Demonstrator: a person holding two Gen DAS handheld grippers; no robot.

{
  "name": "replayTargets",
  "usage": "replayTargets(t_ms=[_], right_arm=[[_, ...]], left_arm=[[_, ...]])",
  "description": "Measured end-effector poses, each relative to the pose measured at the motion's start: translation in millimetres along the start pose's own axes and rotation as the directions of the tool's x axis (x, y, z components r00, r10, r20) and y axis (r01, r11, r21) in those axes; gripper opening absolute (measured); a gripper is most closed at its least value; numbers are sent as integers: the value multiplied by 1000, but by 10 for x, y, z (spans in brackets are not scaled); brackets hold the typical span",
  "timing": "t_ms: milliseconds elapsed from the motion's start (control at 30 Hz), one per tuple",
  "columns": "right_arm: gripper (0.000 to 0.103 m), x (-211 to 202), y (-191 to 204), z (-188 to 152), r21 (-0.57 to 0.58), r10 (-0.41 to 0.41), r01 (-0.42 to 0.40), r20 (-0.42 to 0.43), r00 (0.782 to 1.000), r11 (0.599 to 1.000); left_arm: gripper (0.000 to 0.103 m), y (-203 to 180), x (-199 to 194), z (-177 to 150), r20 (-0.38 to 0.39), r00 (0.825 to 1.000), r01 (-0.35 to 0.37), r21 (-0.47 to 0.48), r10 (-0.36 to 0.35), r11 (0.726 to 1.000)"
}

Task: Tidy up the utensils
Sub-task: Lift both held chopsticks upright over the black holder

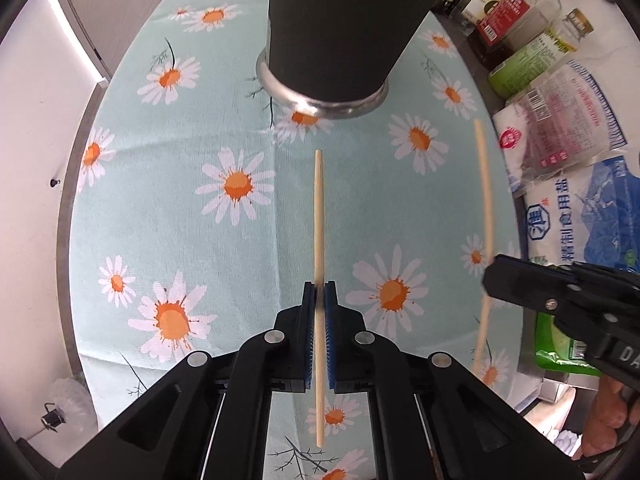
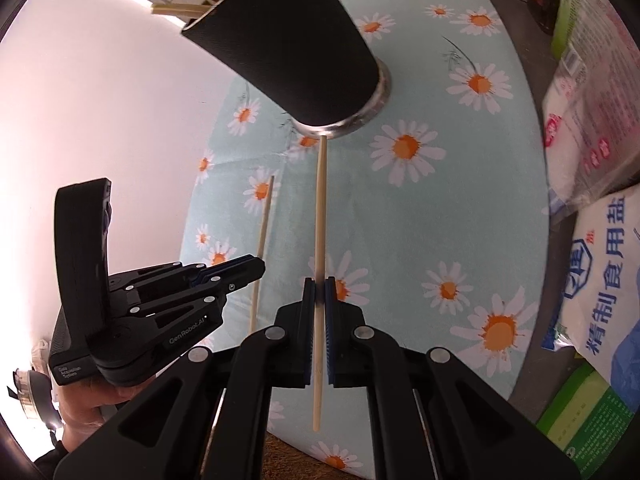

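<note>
**Two tools, each pinching one chopstick before the holder**

Left wrist view: the left tool (image 1: 319,294) pinches a pale wooden chopstick (image 1: 319,216) between blue pads, above the daisy-print desk (image 1: 160,184). A tall black cylindrical holder with a steel base (image 1: 332,40) stands ahead.

Right wrist view: the right tool (image 2: 319,292) pinches a second pale chopstick (image 2: 320,208), its tip at the holder's base; more chopsticks (image 2: 188,9) protrude from the holder's top.

Desk cloth (image 1: 160,184): pale mint green, printed with white-petalled daisies with orange centres and thin dark sprigs. Utensil holder (image 1: 332,28): matt black wall on a silver metal base ring; chopsticks, one in the left gripper (image 1: 319,300) and one in the right gripper (image 2: 319,296): pale cream wood. Both grippers: black bodies with blue ribbed pads (image 1: 330,336); salt bag (image 1: 588,220): blue and white with dark blue characters.
</note>
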State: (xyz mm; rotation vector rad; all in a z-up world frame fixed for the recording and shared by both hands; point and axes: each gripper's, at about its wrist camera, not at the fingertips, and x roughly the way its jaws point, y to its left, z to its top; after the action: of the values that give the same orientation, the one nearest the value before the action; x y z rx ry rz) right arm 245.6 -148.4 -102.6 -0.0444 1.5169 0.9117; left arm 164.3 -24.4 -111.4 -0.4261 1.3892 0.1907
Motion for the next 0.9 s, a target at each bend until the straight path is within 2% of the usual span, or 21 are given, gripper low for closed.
replayTargets(t_ms=[233,467,900], right_arm=[[6,-59,80,82,-11,67,-66,22,998,998],[6,-235,216,180,-25,100,-99,58,993,995],[6,-708,437,402,-107,101,-82,185,977,991]], left_arm=[[4,61,-298,-2,71,996,49,6,-49,999],[4,65,-545,80,129,987,97,18,-98,995],[4,106,-1054,225,258,956,140,14,-139,990]])
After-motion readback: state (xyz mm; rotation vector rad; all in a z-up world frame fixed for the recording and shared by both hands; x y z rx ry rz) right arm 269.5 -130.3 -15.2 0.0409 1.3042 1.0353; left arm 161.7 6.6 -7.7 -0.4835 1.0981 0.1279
